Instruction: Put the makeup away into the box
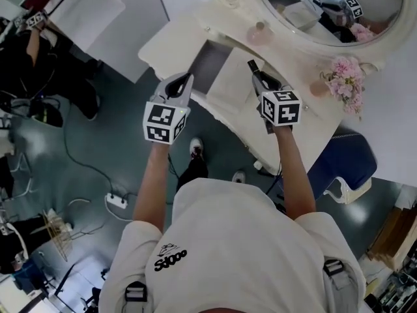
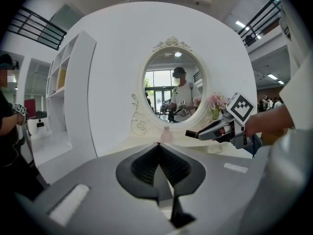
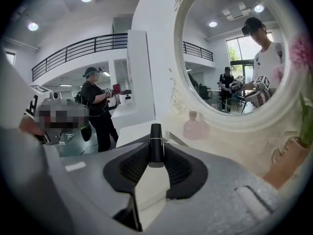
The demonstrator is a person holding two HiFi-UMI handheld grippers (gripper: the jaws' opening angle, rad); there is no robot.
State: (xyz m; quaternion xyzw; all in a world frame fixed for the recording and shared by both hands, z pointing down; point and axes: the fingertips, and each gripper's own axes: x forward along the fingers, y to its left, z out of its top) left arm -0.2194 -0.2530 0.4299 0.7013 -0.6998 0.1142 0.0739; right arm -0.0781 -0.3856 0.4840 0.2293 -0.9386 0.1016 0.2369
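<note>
My right gripper (image 1: pixel 256 75) is shut on a black lipstick tube (image 3: pixel 156 146), which stands upright between the pads and pokes out past the tips (image 1: pixel 251 65). It hangs over the cream vanity table (image 1: pixel 176 41), in front of the oval mirror (image 1: pixel 326 8). My left gripper (image 1: pixel 189 77) hovers to its left with its jaws closed tip to tip and nothing between them (image 2: pixel 158 144). In the left gripper view the right gripper (image 2: pixel 194 134) shows at the right with the tube's dark end. A grey rectangular recess (image 1: pixel 210 64) lies between the grippers; whether it is the box I cannot tell.
A pink bottle (image 1: pixel 260 32) stands at the mirror's foot, and pink flowers in a pot (image 1: pixel 345 77) at the table's right. A blue chair (image 1: pixel 345 165) stands to the right below the table. Another person (image 3: pixel 98 106) stands far left. Cables and a power strip (image 1: pixel 117 201) lie on the floor.
</note>
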